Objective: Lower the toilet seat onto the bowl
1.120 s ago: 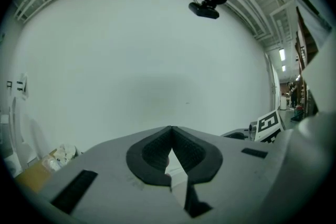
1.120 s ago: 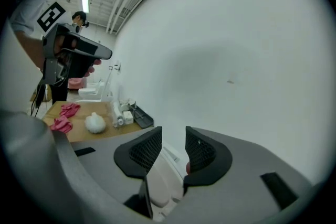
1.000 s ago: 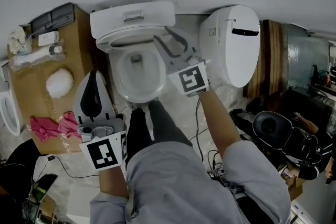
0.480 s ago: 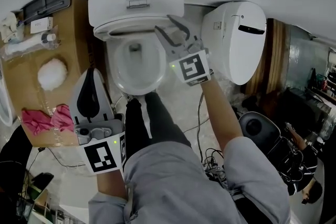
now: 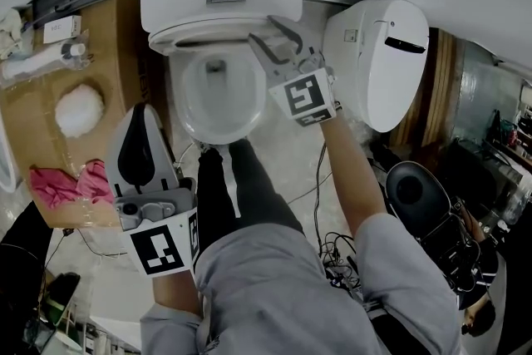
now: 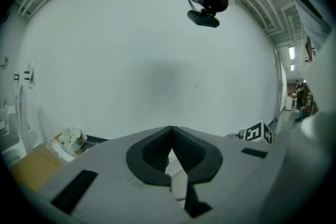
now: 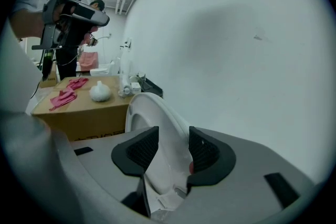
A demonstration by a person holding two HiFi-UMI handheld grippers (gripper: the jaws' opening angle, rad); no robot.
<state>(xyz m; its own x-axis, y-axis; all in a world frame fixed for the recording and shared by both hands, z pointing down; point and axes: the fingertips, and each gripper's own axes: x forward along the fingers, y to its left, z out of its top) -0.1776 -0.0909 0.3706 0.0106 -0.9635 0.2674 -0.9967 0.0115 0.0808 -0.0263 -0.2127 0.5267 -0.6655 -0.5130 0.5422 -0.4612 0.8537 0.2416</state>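
Right claw is at the back right of the bowl, just below the tank. Its jaws are opening, with the rim of the toilet seat between them. The right gripper view shows the pads either side of the rim and not clamping, so it counts as released.

The seat isn't down: it stands raised at the rear edge of the bowl, tilted back toward the tank. The bowl opening is fully exposed from the head view.

Left claw is clenched on nothing. In the left gripper view its pads meet at the tips with only bare wall behind them. It hangs left of the bowl's front edge, well apart from the seat, with its marker cube near the person's left knee.

The person stands right at the front of the bowl, dark trouser legs touching its front edge.

- **Left of the toilet:** a cardboard box, with a white fluffy ball mid-top and pink cloth at its near edge.
- **Right of the toilet:** a separate white lid unit, close to the right forearm.
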